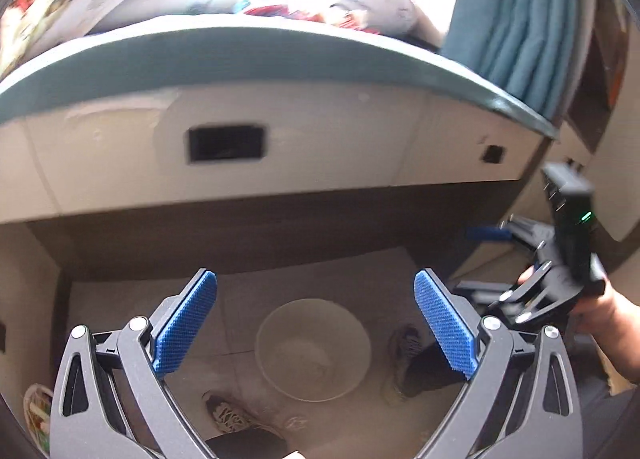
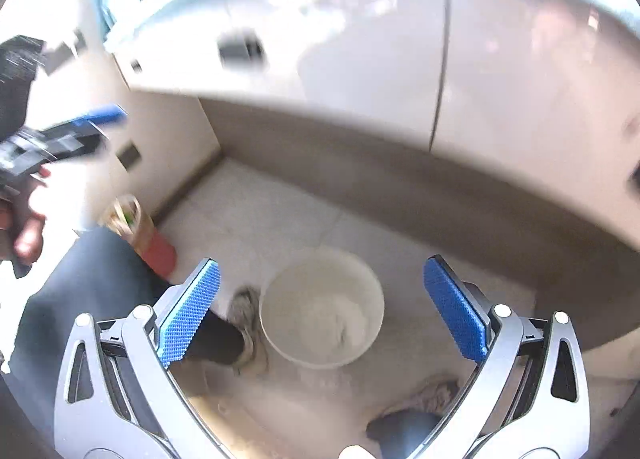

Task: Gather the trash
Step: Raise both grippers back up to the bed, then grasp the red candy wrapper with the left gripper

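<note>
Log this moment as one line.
left gripper: open, empty | right gripper: open, empty | white bin: on floor below both, crumpled white trash inside

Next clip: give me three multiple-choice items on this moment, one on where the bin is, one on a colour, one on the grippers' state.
1. Where is the bin?
A. on the floor under the desk
B. on the desk
C. held in a gripper

2. What colour are the gripper pads?
A. red
B. blue
C. green

3. How are the left gripper and right gripper?
A. both shut on trash
B. one open, one shut
C. both open and empty

Answers:
1 A, it stands on the tiles between the shoes.
2 B, all the visible pads are blue.
3 C, in each wrist view the jaws stand wide with nothing between them.
</note>
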### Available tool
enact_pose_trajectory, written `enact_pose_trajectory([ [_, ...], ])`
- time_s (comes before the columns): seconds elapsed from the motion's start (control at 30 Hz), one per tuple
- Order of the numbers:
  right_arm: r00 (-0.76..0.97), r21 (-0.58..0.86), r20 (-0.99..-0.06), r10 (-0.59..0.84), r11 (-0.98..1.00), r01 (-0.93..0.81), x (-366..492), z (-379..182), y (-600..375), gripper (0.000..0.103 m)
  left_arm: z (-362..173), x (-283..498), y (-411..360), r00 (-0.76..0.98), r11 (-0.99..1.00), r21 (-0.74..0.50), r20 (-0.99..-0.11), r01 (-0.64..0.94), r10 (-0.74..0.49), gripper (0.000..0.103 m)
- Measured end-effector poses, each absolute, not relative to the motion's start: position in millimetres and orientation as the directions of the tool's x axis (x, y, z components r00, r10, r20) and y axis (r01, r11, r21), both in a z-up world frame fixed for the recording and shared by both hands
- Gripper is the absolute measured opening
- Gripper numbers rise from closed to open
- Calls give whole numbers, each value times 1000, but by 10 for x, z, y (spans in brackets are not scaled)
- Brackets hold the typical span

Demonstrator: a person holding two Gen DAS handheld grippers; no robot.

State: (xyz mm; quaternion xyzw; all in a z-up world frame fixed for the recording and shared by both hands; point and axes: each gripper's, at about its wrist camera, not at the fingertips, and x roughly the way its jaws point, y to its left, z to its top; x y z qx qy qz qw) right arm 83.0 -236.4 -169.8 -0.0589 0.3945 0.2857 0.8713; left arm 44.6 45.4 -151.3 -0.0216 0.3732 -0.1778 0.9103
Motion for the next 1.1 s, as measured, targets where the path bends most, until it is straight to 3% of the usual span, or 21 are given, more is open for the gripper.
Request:
enact_pose_trajectory([
  [0.2, 685, 62, -548, 479, 840, -538, 646, -642, -2683, 98, -853, 831, 195, 712, 929, -71, -622, 363, -326, 97],
  [0.4, 720, 73, -501, 480, 853, -517, 679, -298, -2852, 98, -426, 1766, 4, 745, 956, 4, -628, 292, -225, 97],
  [0.47, 712, 82, -512, 481, 852, -517, 722, -341, -2822, 98, -342, 2112, 40, 748, 965, -22, -628, 260, -215, 97],
  [0.6, 695, 71, -549, 465, 854, -515, 775, -533, -2799, 98, -215, 2772, 297, 728, 971, -189, -644, 144, -233, 97],
  [0.63, 688, 74, -558, 464, 854, -516, 789, -607, -2786, 98, -217, 2915, 319, 725, 971, -208, -649, 122, -230, 93],
  [0.67, 679, 81, -568, 464, 853, -515, 799, -672, -2768, 98, -246, 3048, 331, 710, 970, -214, -665, 115, -231, 75],
  [0.73, 668, 87, -585, 460, 854, -513, 860, -798, -2741, 98, -387, 3325, 306, 641, 972, -208, -732, 114, -232, 51],
  [0.83, 668, 84, -589, 455, 856, -510, 902, -860, -2757, 98, -529, 3476, 186, 623, 986, -128, -764, 107, -167, 49],
  [0.97, 674, 95, -575, 464, 856, -508, 959, -818, -2770, 98, -495, 3443, 118, 638, 991, -98, -758, 96, -137, 15],
  [1.1, 684, 87, -556, 473, 851, -517, 1015, -680, -2669, 98, -397, 3186, 180, 686, 990, -100, -714, 96, -138, 12],
])
